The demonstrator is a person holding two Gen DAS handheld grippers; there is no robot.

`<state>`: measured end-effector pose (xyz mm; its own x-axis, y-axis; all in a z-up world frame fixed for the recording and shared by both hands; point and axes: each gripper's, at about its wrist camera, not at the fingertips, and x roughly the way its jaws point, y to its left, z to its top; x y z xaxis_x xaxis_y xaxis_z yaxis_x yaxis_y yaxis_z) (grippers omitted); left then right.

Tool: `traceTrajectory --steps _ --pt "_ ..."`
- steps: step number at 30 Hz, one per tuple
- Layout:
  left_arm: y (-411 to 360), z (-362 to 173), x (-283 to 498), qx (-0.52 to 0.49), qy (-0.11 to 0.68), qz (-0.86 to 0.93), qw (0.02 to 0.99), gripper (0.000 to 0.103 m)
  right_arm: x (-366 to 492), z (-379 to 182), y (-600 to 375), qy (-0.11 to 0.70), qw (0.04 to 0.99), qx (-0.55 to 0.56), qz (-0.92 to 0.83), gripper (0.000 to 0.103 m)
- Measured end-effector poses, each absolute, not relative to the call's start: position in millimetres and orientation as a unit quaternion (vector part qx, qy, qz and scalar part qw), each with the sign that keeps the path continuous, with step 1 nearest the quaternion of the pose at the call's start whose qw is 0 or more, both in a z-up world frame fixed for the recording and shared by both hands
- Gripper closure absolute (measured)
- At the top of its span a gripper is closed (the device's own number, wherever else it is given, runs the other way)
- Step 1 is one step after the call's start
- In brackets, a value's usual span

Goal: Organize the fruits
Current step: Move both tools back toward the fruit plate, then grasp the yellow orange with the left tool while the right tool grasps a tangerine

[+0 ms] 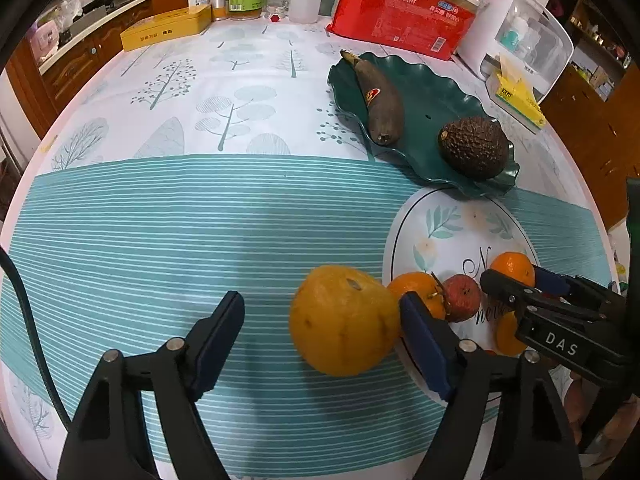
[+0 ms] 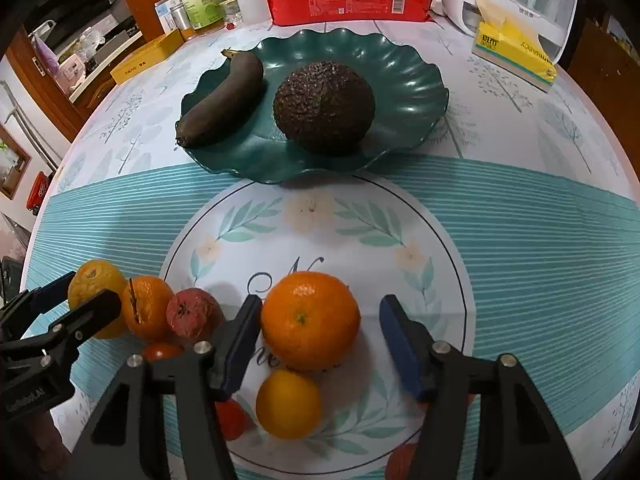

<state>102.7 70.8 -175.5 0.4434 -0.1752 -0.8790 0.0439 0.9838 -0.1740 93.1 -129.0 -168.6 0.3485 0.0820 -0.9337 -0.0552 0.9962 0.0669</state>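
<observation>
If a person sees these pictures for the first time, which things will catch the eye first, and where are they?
Bright citrus near the cameras stands out: a large yellow-orange fruit between the left gripper's open fingers on the striped cloth, and an orange between the right gripper's fingers on the printed white circle. Behind them, the dark green wavy plate holds a blackened banana and a rough dark avocado.

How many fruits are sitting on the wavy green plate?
2. A blackened overripe banana lies on the left side of the dark green wavy-edged plate, and a bumpy dark brown avocado sits near its middle. Nothing else shows on it.
</observation>
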Motion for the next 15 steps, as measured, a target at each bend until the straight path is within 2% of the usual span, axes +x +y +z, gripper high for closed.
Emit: traceTrajectory --steps 8,15 --pt "76.2 -177.8 97.1 -0.069 0.531 -0.059 0.843 0.029 93.8 -169.5 -126.3 0.565 0.824 -0.005 0.044 0.046" --pt "73.0 -184.8 94.3 -0.074 0.541 -0.077 0.834 0.053 92.2 -169.4 -123.4 0.562 0.826 -0.013 0.05 0.05"
